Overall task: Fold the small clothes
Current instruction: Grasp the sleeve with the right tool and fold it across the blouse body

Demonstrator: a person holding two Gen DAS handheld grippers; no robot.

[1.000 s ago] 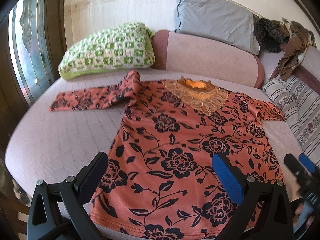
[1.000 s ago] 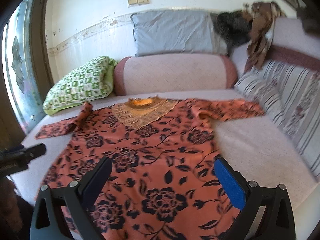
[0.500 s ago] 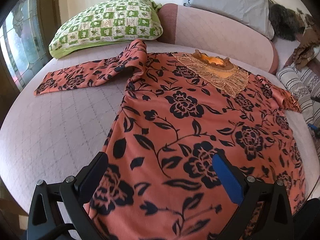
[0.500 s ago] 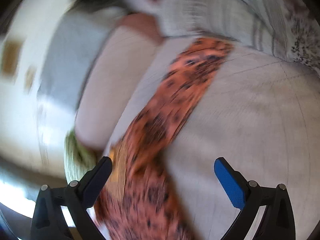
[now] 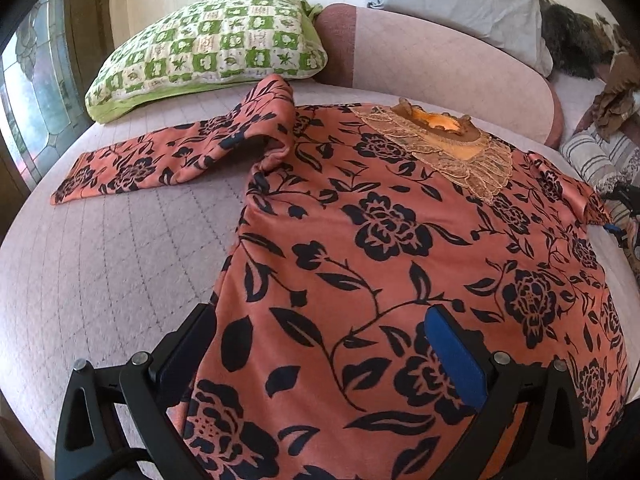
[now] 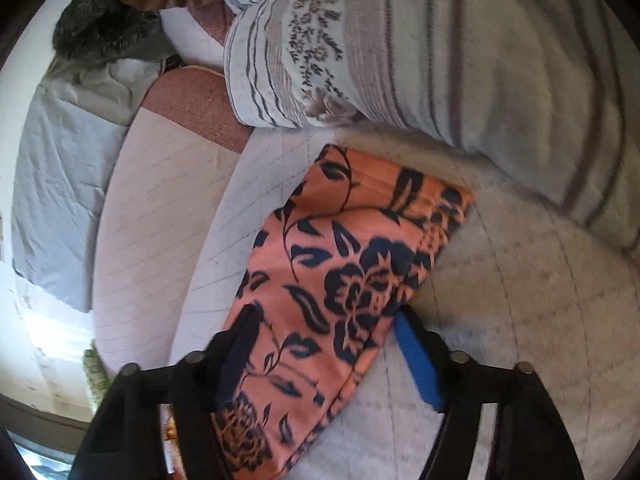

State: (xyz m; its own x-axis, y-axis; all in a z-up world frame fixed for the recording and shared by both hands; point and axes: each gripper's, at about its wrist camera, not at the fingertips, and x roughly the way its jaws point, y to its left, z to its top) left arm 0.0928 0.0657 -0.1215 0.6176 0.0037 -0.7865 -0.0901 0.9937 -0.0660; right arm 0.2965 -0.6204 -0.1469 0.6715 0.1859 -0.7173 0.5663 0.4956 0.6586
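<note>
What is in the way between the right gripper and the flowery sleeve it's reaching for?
Nothing visible. The right gripper is open and already straddles the sleeve of the orange floral top; only fabric lies between its fingers. The striped pillow sits past the cuff, off the sleeve.

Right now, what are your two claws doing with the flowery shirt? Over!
Left gripper open, over shirt hem. Right gripper open, straddling right sleeve. Shirt flat, unfolded. Striped cushion beside the cuff.
</note>
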